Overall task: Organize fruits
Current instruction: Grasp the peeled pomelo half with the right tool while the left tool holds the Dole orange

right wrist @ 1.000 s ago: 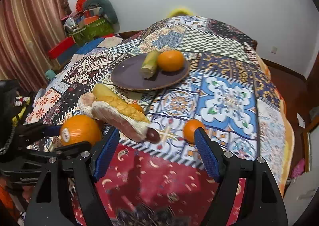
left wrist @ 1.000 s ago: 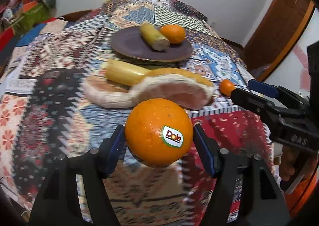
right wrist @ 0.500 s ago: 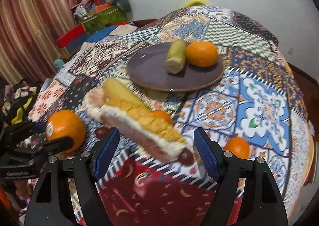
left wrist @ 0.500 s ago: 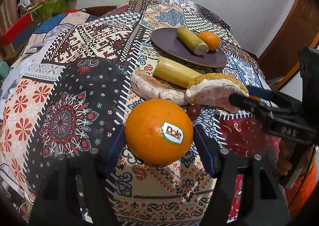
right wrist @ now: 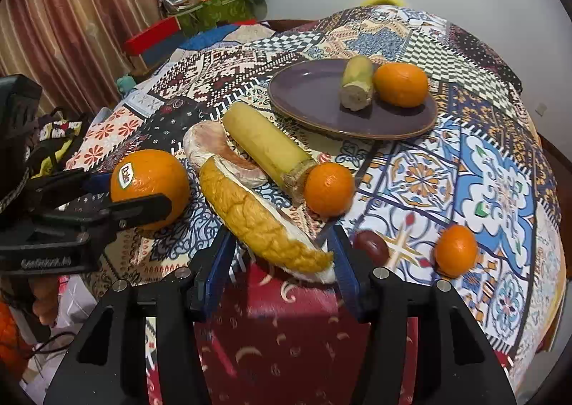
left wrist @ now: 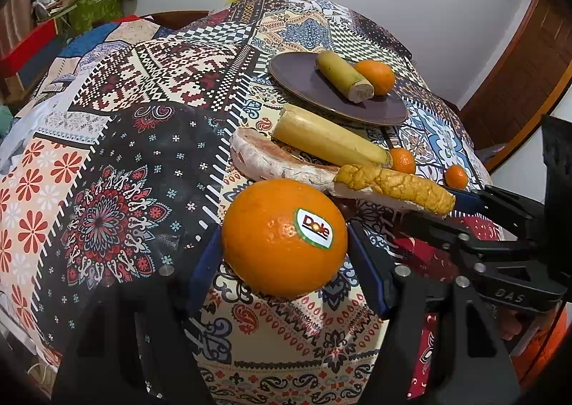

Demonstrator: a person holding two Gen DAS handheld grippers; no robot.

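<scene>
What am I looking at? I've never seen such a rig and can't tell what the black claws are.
Each picture comes from a camera on a hand-held gripper that a person carries, looking along its two fingers. The left gripper is clamped on a stickered orange. The right gripper has just been closing around a pomelo wedge; contact isn't clear. On the patterned cloth lie a second wedge, a cane piece, small oranges and a plate holding a cane piece and an orange.

A plate with two fruits lies behind the pomelo wedge.
</scene>
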